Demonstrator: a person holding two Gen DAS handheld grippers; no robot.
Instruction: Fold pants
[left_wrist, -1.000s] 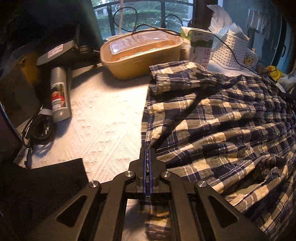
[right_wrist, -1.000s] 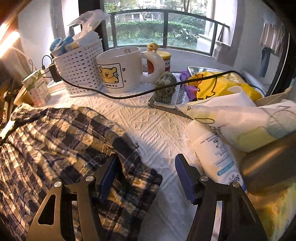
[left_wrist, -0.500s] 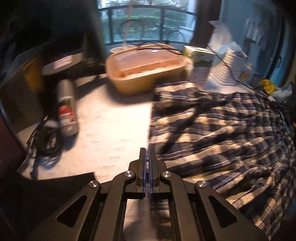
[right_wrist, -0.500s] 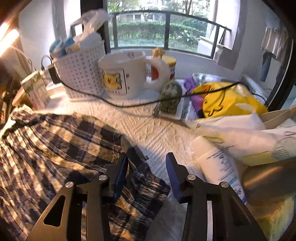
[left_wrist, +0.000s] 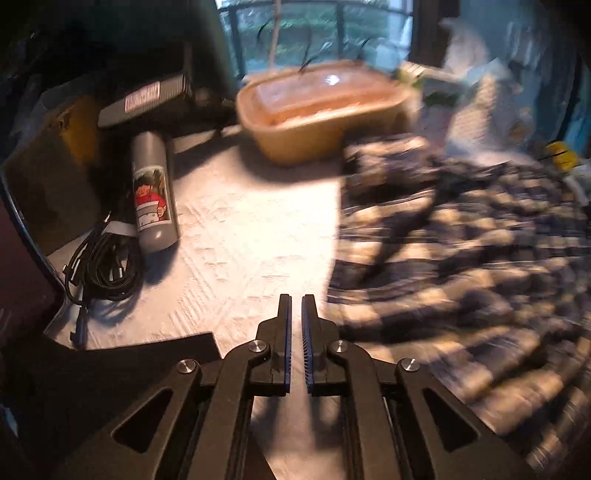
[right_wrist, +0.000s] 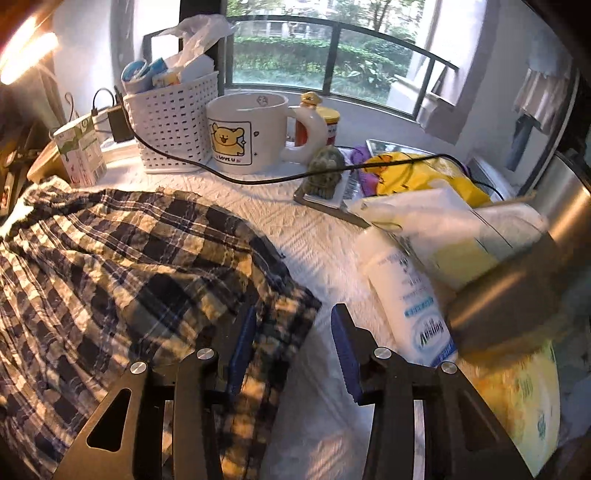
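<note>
The blue and cream plaid pants (left_wrist: 461, 258) lie spread over the white textured table cover, blurred in the left wrist view. My left gripper (left_wrist: 295, 297) hovers just left of their edge. Its jaws are opening, a narrow gap shows and nothing is between them. In the right wrist view the pants (right_wrist: 129, 258) fill the left half. My right gripper (right_wrist: 293, 310) stands open astride their near right corner. The left finger (right_wrist: 243, 332) rests against the fabric and the right finger (right_wrist: 343, 343) stands clear over bare cover.
A tan tub (left_wrist: 325, 110), a grey can (left_wrist: 153, 195) and coiled black cables (left_wrist: 103, 266) stand left of the pants. A white basket (right_wrist: 173, 122), a bear mug (right_wrist: 247, 133), a black cord (right_wrist: 258, 181), a white bottle (right_wrist: 406, 295) and a metal pot (right_wrist: 535, 277) crowd the right.
My left gripper let go of the pants edge, parted its jaws slightly and drew off to the left. My right gripper's jaws narrowed around the pants corner.
</note>
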